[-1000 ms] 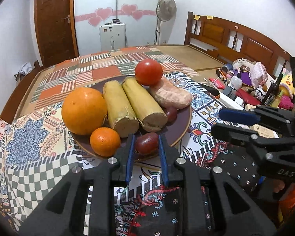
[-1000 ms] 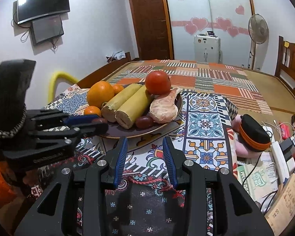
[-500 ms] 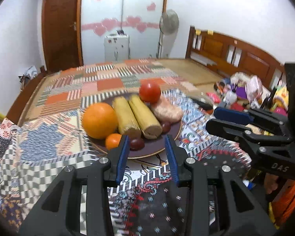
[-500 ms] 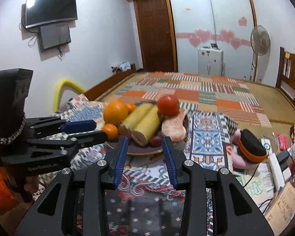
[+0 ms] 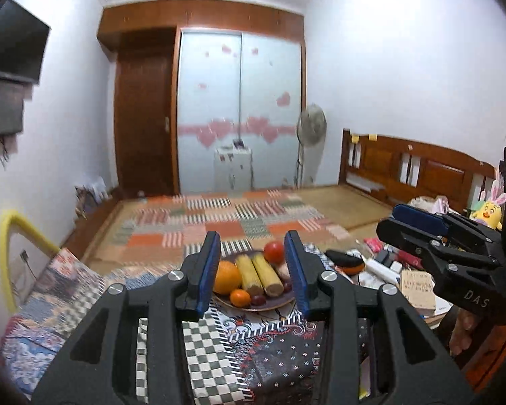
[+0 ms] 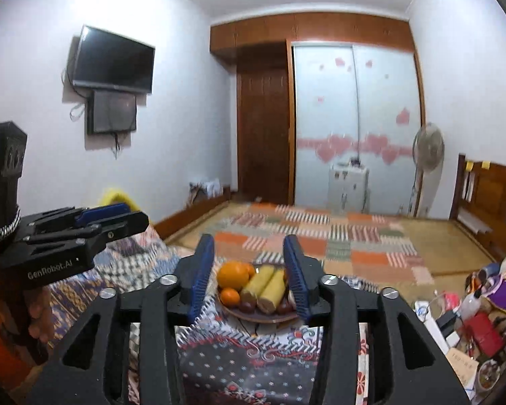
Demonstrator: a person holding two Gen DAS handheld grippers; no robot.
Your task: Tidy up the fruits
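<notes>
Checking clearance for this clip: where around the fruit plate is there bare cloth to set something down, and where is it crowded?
Free: the patterned cloth in front of the plate, between it and the grippers, and the checked and blue patchwork to its left. Crowded: the plate itself, filled by the big orange, corn cobs and tomato, and the clutter on its right.

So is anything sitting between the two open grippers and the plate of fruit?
Nothing visible. Both the left gripper and right gripper are open and held back above the patterned cloth, with only bare cloth before the plate.
</notes>
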